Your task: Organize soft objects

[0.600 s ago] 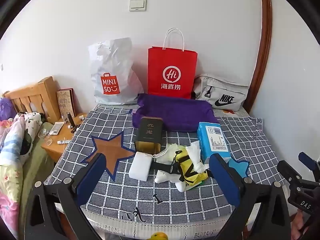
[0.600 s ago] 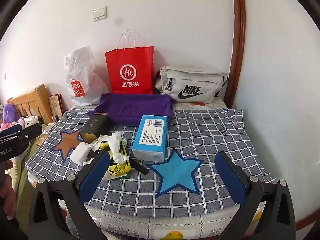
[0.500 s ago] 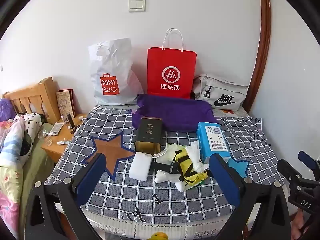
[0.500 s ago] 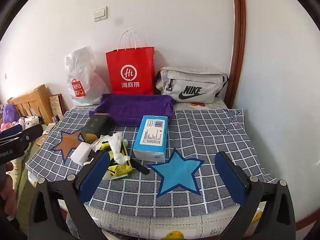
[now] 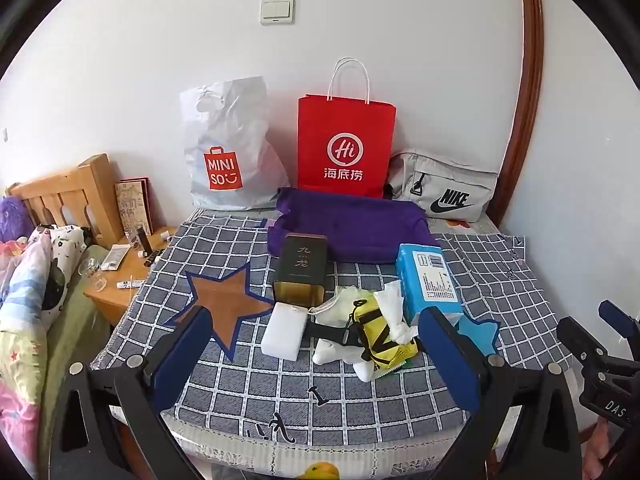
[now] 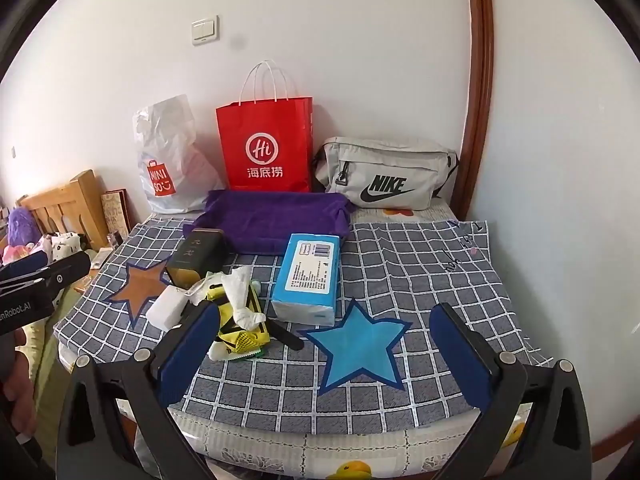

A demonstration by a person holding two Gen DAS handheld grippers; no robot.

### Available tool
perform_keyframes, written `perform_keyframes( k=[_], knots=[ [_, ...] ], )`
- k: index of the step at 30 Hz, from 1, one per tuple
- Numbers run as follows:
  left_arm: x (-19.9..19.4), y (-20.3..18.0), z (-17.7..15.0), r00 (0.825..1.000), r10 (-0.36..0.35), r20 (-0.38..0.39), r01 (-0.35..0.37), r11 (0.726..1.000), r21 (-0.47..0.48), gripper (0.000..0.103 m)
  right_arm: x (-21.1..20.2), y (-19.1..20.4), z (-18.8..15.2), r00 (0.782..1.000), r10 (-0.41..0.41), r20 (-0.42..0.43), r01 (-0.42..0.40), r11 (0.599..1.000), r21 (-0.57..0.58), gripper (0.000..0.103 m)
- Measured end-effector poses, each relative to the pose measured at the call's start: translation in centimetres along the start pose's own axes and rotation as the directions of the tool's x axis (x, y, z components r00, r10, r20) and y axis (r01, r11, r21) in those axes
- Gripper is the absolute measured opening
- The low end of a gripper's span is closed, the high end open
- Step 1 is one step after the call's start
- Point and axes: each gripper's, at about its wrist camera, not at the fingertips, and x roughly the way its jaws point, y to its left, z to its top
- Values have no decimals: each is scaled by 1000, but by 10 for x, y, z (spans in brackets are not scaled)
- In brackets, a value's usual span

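A small pile lies mid-table on the checked cloth: a white sponge block [image 5: 283, 335], a yellow mesh pouch [image 5: 387, 338] with a crumpled white tissue [image 5: 394, 312] on it, and white fabric beneath. Beside it lie a blue tissue pack [image 5: 431, 280] [image 6: 310, 278] and a dark tin [image 5: 301, 270]. A purple cloth [image 5: 352, 227] [image 6: 272, 216] lies behind them. My left gripper [image 5: 316, 354] hovers open near the table's front edge, short of the pile. My right gripper [image 6: 324, 354] stands open over the blue star [image 6: 360, 344], nothing between its fingers.
Against the wall stand a white plastic bag [image 5: 232, 148], a red paper bag [image 5: 346, 146] and a grey waist bag [image 5: 444, 190]. A wooden nightstand [image 5: 120, 276] with small items and a bed sit left. A brown star [image 5: 224, 304] marks the cloth's left side.
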Motion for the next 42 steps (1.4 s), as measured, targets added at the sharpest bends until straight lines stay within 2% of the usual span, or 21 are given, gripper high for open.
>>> perform_keyframes(
  k=[42],
  knots=[
    [-3, 0, -4, 1000, 0, -1, 0, 1000, 13, 103, -9, 5, -1, 1000, 9, 22, -10, 1000, 3, 103]
  ],
)
